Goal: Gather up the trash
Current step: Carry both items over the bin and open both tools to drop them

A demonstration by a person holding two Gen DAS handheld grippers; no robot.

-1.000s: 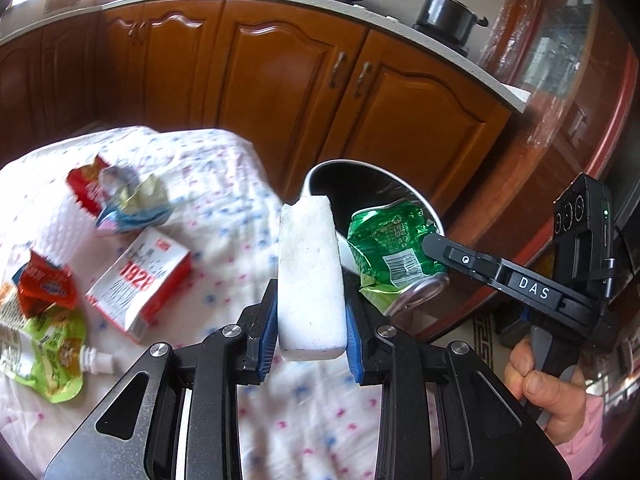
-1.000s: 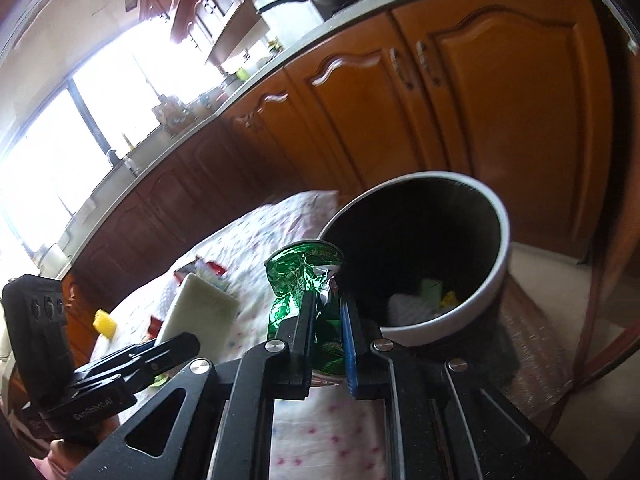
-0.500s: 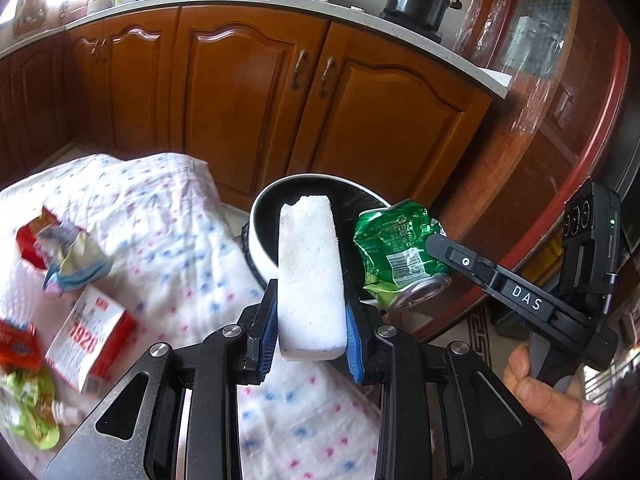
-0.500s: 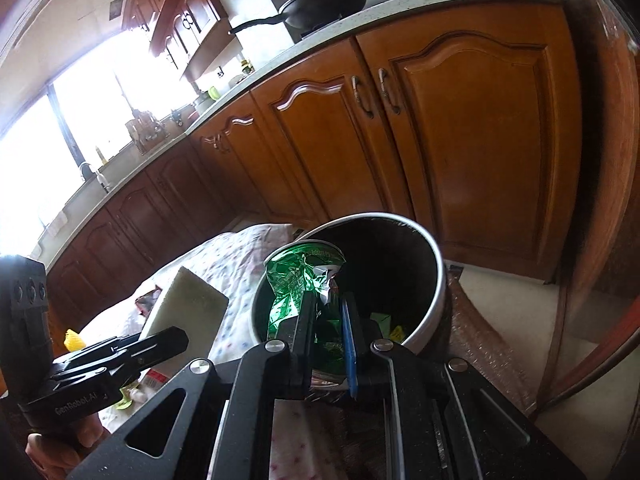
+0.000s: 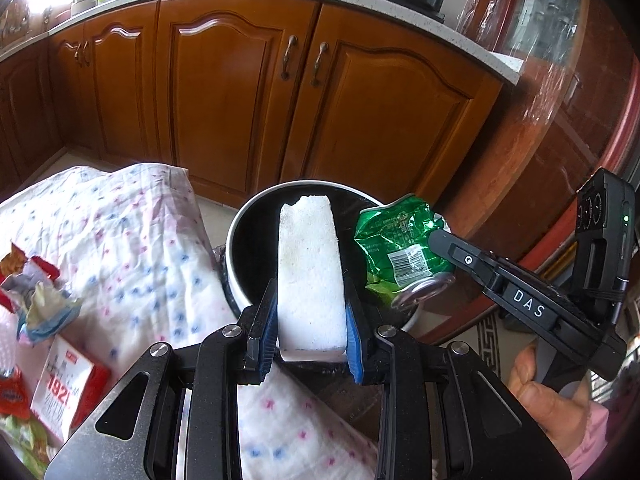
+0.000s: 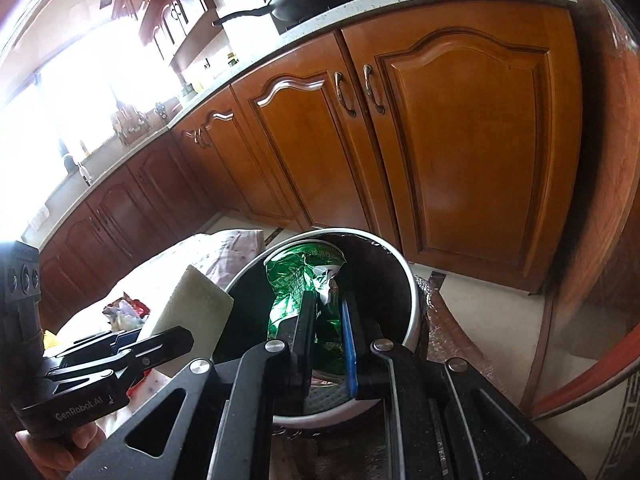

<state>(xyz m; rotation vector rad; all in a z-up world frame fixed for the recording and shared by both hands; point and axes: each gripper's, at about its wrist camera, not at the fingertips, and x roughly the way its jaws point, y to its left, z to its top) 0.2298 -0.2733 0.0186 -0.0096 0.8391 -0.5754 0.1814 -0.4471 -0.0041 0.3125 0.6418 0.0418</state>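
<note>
Closest in, the left claw point(image 5: 311, 334) pinches a white foam block point(image 5: 310, 276) between its blue pads, the block standing upright with a chipped top corner that reaches over the near rim of the trash bin point(image 5: 236, 240). Beside it, the right claw point(image 6: 326, 332) is pressed onto a crushed green can point(image 6: 296, 276), crumpled and shiny with a barcode label and a silver end, held over the bin's open mouth. That bin is round with a pale rim and a dark inside, standing just off the edge of the floral cloth point(image 5: 132, 248). On the cloth to the left lie a red-and-white carton point(image 5: 66, 384) and crumpled wrappers point(image 5: 40, 300), well apart from the bin. Farther back stand brown cabinet doors point(image 5: 248, 92), with bare floor between them and the bin.
</note>
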